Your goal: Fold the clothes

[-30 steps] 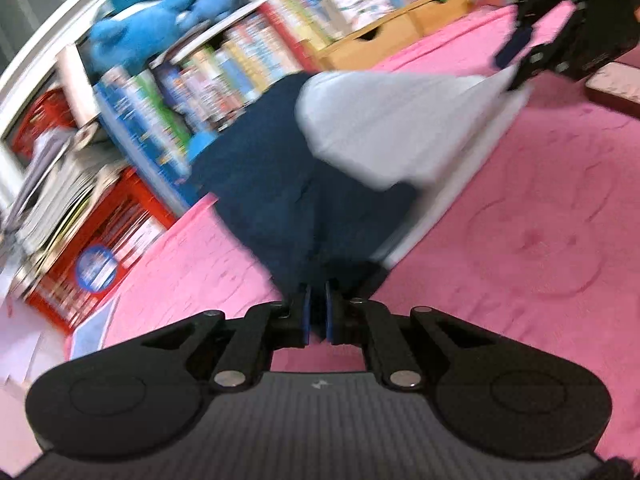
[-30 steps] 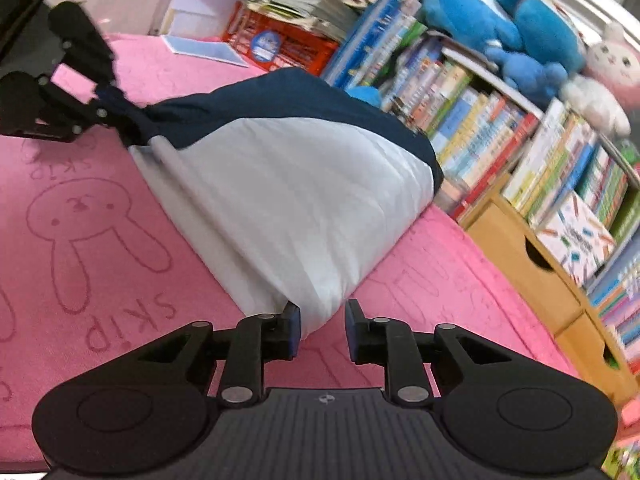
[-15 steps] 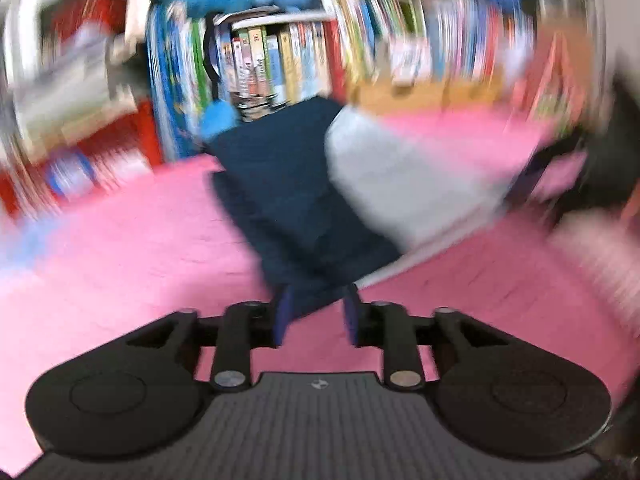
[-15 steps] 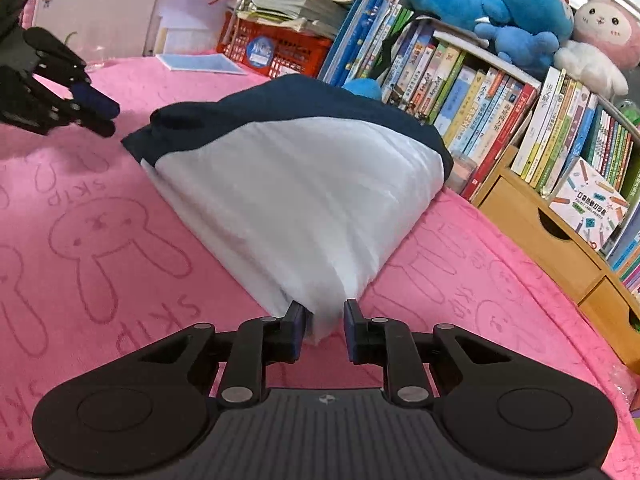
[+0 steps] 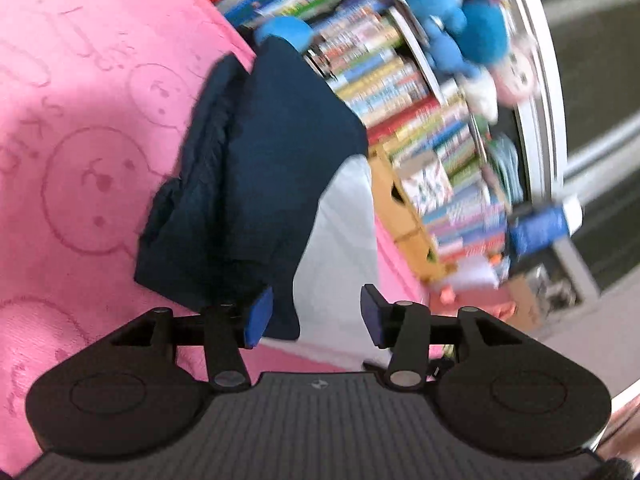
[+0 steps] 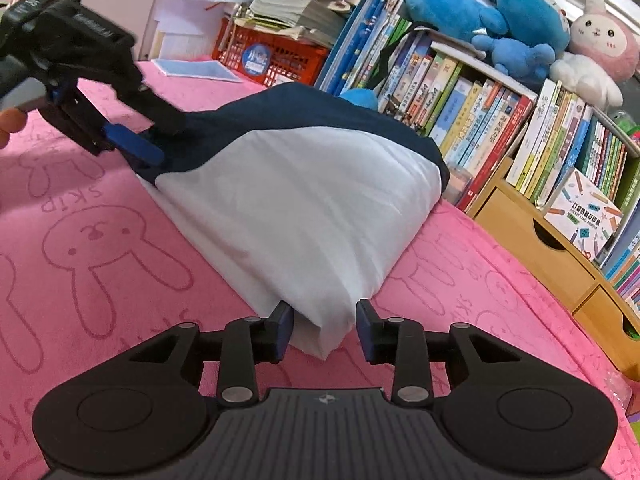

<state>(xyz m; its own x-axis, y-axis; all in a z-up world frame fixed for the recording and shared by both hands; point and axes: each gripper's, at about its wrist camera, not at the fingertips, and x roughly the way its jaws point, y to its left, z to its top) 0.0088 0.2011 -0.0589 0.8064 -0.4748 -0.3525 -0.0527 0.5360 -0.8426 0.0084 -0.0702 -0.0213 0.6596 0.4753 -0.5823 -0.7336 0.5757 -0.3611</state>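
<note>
Your folded navy-and-white cloth garment (image 6: 304, 200) lies on the pink plush table cover printed with rabbit outlines (image 6: 100, 264), its white panel facing you and the navy part running along the far side, toward twelve o'clock in the right wrist view. Your right gripper (image 6: 324, 330) sits at six o'clock in that view, at the near corner of the garment: its jaws are opening, the white corner lies between the blue pads, the left pad is right at the fabric and the right pad stands clear of it, so nothing is clamped. Your left gripper (image 6: 140, 142) reaches in from ten o'clock in the same view, at the navy end of the garment; its own camera is rolled on its side and blurred, and there the gripper (image 5: 316, 316) shows its jaws opening too, with the navy-and-white edge between the pads and a clear gap on the white side, so it is not clamped either. A fingertip of your hand (image 6: 10, 126) shows at the nine o'clock edge. Behind the garment, from twelve to three o'clock, stands a shelf of colourful children's books (image 6: 460, 120) with blue plush toys (image 6: 480, 12) and a pink-and-white plush rabbit (image 6: 596, 44) on top, wooden drawers (image 6: 532, 248) below and a red plastic crate (image 6: 280, 56) to the left.
</note>
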